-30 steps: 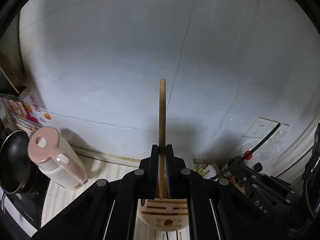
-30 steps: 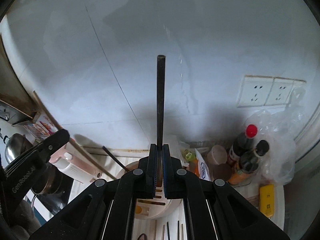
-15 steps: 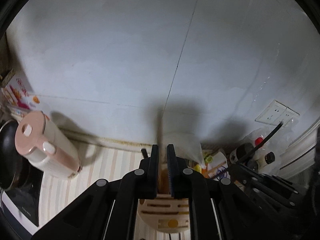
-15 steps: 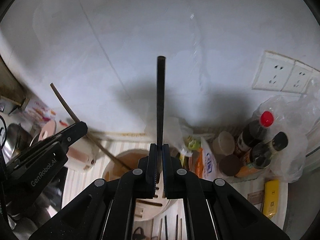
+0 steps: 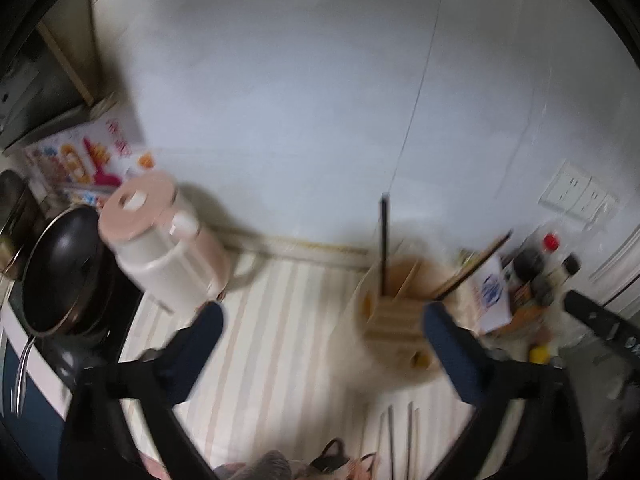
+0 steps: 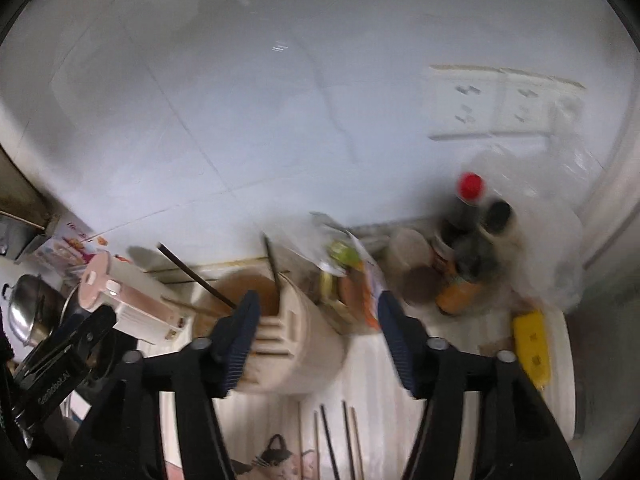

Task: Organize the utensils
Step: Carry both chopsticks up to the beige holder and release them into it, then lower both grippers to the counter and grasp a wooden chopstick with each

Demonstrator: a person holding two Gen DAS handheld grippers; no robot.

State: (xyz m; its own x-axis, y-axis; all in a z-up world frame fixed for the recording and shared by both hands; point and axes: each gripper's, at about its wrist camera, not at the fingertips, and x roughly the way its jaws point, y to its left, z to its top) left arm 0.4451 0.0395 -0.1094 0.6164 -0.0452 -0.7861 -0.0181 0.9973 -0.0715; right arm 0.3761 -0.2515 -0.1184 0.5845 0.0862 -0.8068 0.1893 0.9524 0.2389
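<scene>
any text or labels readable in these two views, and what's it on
"GenRobot.AI", seen upside down: on the left gripper, in the right wrist view.
Red characters on the colourful box: blurred, unreadable.
Blue print on the white packet: blurred, unreadable.
Marks on the yellow object: unreadable.

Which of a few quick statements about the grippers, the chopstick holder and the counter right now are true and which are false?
1. Both grippers, left gripper and right gripper, are open and hold nothing. True.
2. Dark chopsticks stand in the round utensil holder. True.
3. The counter in front of the holder has no chopsticks left. False: several loose chopsticks lie there.
4. The pink-lidded kettle sits to the holder's right. False: it is on the left.
5. The red-capped bottle lies on its side. False: it stands upright.
</scene>
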